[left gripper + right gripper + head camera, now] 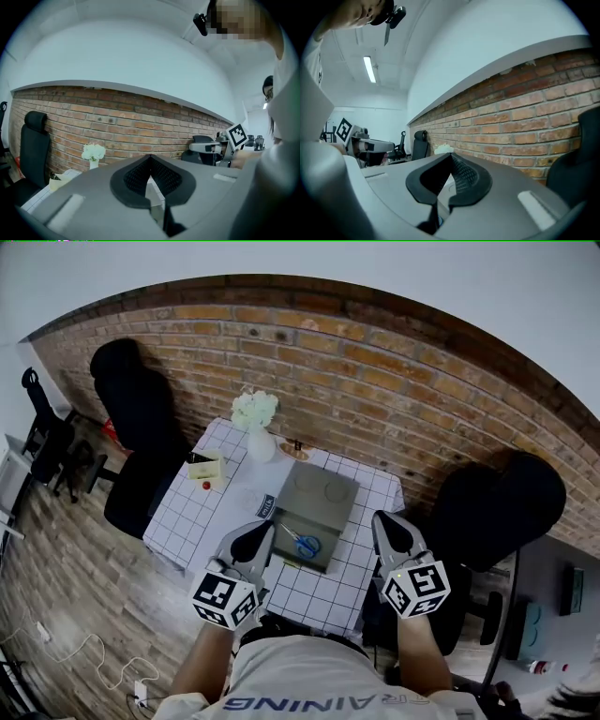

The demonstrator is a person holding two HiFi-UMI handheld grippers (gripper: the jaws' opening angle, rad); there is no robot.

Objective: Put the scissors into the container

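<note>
White shirt point(309, 676) of the person fills the bottom edge of the head view, with both forearms reaching forward; at far left lies a wood-plank floor point(75, 559), and a black office chair point(141, 427) stands against the red brick wall point(375, 381); beside it is the worktop point(192, 517), covered in a white cloth with a dark grid.

On the worktop's left part sit a small cream-coloured open box point(208, 468) and, just beside it, a tiny red object point(206, 486); further back a white vase point(261, 446) holds white flowers point(255, 411).

The left gripper point(263, 530), grey with black pads and a black-and-white marker cube point(225, 599) at its rear, is held over the worktop's near edge; its jaws are closed tip to tip with nothing between them; its tip points at the near left corner of the container, and whether it touches cannot be told.

The grey rectangular container point(319, 493) lies mid-worktop, with two round recesses in its far half; the blue-handled scissors point(304, 544) lie flat inside its darker near half, apart from both grippers.

The right gripper point(383, 521), the same build with its own marker cube point(415, 587), is held just right of the container by the worktop's right edge; its jaws are also closed on nothing.

A second black office chair point(497, 502) stands at right.
</note>
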